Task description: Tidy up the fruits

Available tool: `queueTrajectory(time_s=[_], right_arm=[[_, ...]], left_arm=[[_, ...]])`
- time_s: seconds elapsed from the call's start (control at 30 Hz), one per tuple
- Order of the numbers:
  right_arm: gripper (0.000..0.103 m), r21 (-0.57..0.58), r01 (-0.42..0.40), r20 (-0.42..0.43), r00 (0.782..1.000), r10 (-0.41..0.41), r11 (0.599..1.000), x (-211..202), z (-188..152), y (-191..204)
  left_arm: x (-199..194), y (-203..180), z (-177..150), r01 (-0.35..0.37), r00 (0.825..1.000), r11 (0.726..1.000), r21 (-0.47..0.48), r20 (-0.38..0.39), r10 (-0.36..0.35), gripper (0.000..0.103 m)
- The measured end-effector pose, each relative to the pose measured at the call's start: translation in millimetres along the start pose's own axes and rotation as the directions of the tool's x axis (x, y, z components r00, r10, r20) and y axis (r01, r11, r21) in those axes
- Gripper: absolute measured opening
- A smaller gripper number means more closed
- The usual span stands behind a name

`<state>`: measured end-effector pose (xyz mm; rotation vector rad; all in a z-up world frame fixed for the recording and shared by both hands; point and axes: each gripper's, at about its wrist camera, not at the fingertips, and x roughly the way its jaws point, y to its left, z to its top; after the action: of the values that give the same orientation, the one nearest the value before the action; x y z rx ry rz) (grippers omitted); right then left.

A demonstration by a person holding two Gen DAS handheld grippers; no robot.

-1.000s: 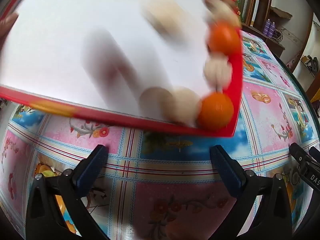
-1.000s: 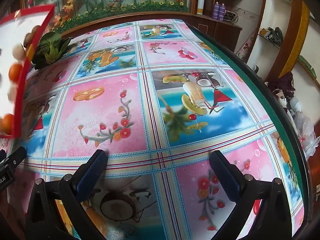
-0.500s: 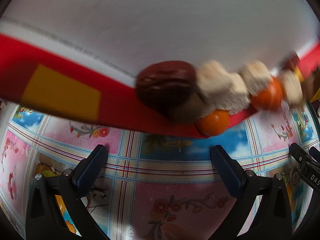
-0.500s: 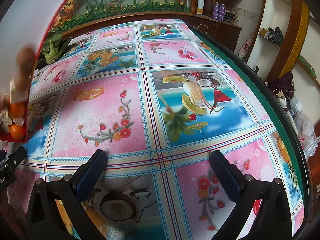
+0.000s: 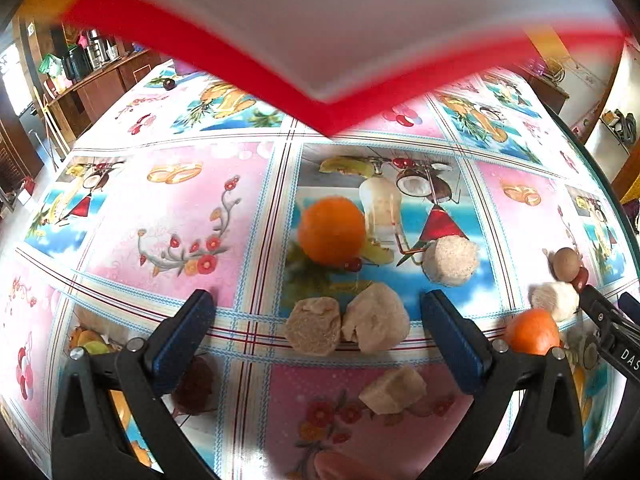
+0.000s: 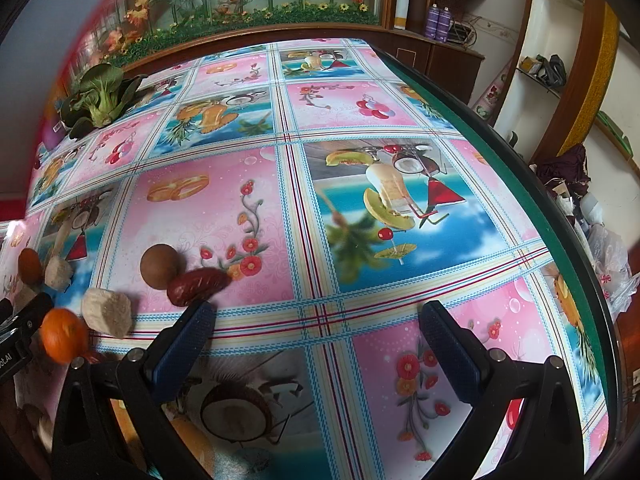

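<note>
Fruits lie scattered on the patterned tablecloth. In the left wrist view an orange sits ahead of my open left gripper. Two beige lumps rest between its fingers, untouched, with a third lump beyond and another below. A dark red date lies under the left finger. In the right wrist view a brown round fruit, a red date, a beige lump and an orange sit left of my open, empty right gripper.
A white tray with a red rim hangs blurred above the table, tilted. A bok choy lies at the far left of the table. The table's dark green edge curves down the right side, with shelves and bags beyond it.
The tray tipped steeply and rose, and the fruits slid off it onto the tablecloth, still rolling. Neither gripper has moved; both stay open.
</note>
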<state>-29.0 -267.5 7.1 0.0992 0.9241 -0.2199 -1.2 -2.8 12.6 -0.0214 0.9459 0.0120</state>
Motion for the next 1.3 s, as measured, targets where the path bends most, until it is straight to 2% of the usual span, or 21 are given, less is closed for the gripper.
queueTrajectory(time_s=[1.3], right_arm=[[0.103,0.001,0.0,-0.001,1.0,0.0,1.0,-0.3,0.3,-0.5]], left_arm=[[6.0,10.2,1.1,0.001,1.0,1.0,0.0,-0.001,-0.001,0.103]])
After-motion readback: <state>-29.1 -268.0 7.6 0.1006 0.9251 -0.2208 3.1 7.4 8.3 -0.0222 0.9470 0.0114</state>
